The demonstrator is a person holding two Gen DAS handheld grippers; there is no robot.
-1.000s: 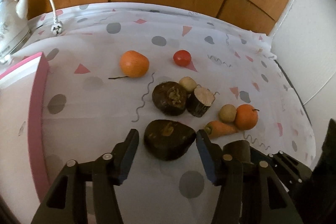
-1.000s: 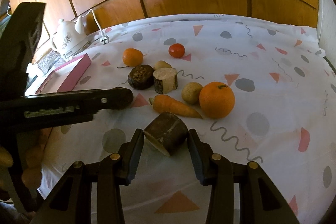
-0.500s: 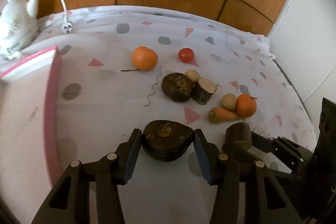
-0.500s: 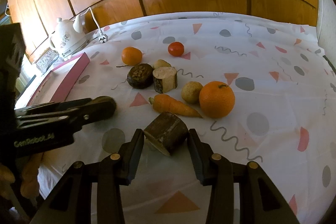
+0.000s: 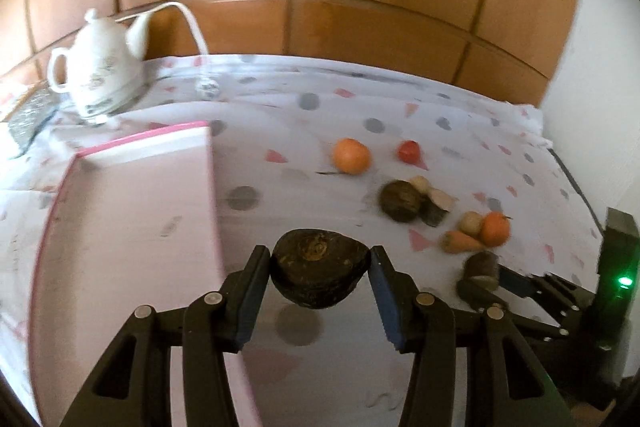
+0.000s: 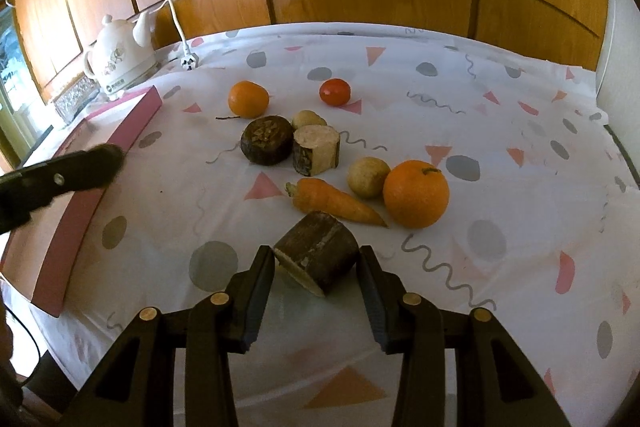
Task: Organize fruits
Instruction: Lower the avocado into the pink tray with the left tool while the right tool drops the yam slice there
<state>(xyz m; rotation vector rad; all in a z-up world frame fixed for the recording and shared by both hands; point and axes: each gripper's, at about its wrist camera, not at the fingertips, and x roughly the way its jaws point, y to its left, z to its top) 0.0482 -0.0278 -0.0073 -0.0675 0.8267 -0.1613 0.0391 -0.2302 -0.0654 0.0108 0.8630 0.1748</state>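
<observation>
My left gripper [image 5: 319, 265] is shut on a dark brown rounded chunk [image 5: 318, 267] and holds it above the cloth, just right of the pink tray [image 5: 132, 211]. My right gripper [image 6: 318, 263] is shut on a dark cut log-like piece [image 6: 318, 255], low over the cloth. On the cloth lie a large orange [image 6: 416, 193], a carrot [image 6: 334, 201], a pale round fruit [image 6: 368, 177], a dark round piece [image 6: 266, 139], a cut pale piece [image 6: 316, 149], a small orange [image 6: 248, 99] and a red tomato [image 6: 335, 91].
A white kettle [image 6: 120, 61] with its cord and plug [image 6: 188, 61] stands at the back left. The pink tray [image 6: 100, 179] lies along the left edge. Wooden panels close the back, a white wall [image 5: 592, 67] the right. The left gripper's finger [image 6: 60, 179] reaches in from the left.
My left gripper closed on the dark chunk, lifted it and carried it left toward the pink tray. My right gripper kept its hold on the log piece and hardly moved.
</observation>
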